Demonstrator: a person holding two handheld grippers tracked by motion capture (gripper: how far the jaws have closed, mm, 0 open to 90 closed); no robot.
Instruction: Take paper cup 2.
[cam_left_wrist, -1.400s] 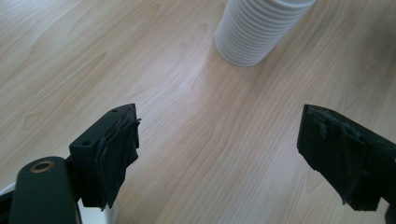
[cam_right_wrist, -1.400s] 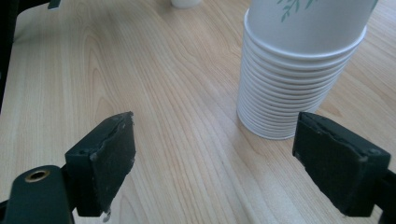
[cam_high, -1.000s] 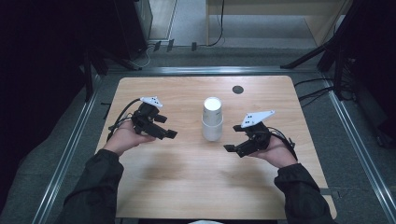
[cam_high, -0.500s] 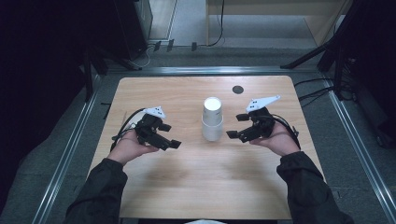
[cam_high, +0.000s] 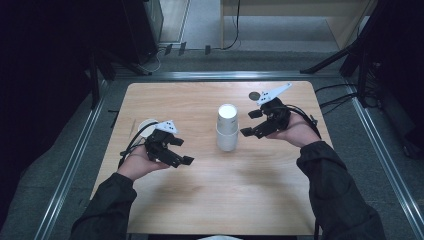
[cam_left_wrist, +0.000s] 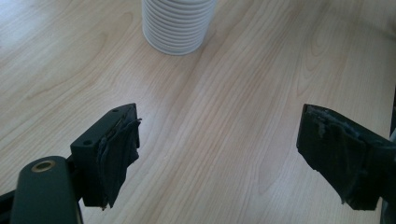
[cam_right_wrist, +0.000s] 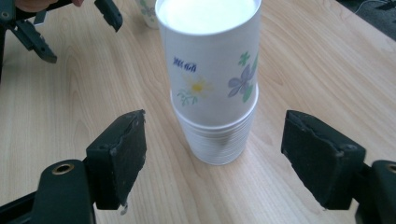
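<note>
A stack of upside-down white paper cups with a flower print (cam_high: 227, 128) is stood upright at the middle of the light wooden counter (cam_high: 250, 200). The right gripper (cam_high: 253, 123) is held just beside the stack's upper part, apart from it; its jaws have just been closing, yet in the right gripper view a gap is left on both sides of the stack (cam_right_wrist: 212, 79), likely so the top cup can be pinched off. The left gripper (cam_high: 182, 151) is held well apart from the stack, jaws wide and empty. 1 single paper cup (cam_high: 146, 126) is seen behind the left hand, probably set aside already.
</note>
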